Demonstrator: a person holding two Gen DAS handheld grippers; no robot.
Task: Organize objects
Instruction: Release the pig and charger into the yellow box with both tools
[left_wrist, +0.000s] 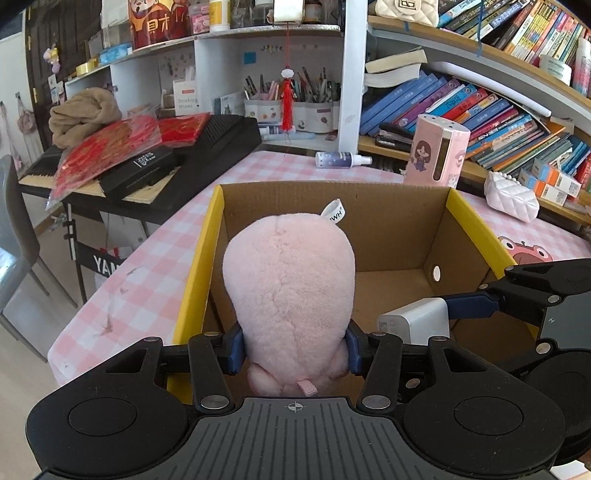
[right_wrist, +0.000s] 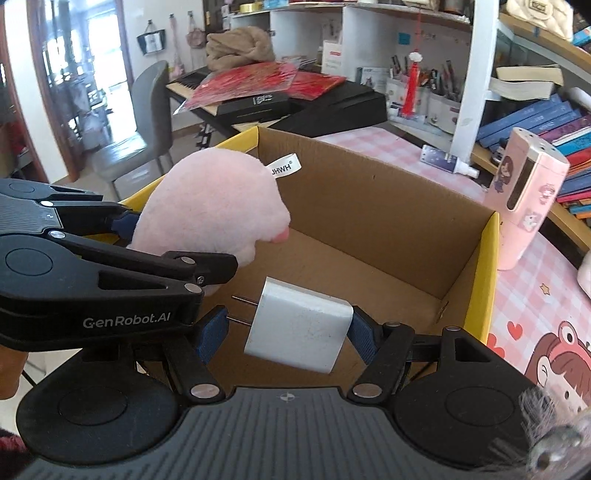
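An open cardboard box (left_wrist: 369, 206) with yellow-edged flaps stands on the pink checked table. My left gripper (left_wrist: 293, 349) is shut on a pink plush toy (left_wrist: 291, 280), its blue pads pressing the toy's lower sides, and holds it upright over the left part of the box. My right gripper (right_wrist: 286, 330) is shut on a white charger plug (right_wrist: 299, 328): one pad bears on its prongs, the other on its flat end. The charger hangs over the box's near right side, beside the plush toy (right_wrist: 207, 210). The box floor looks bare where it shows.
A pink cartoon canister (left_wrist: 437, 151), a small spray bottle (left_wrist: 341, 159) and a white quilted purse (left_wrist: 511, 201) lie on the table behind the box. An electric keyboard (left_wrist: 207, 147) piled with red packets stands to the left, with a grey chair (right_wrist: 147, 110) and bookshelves around.
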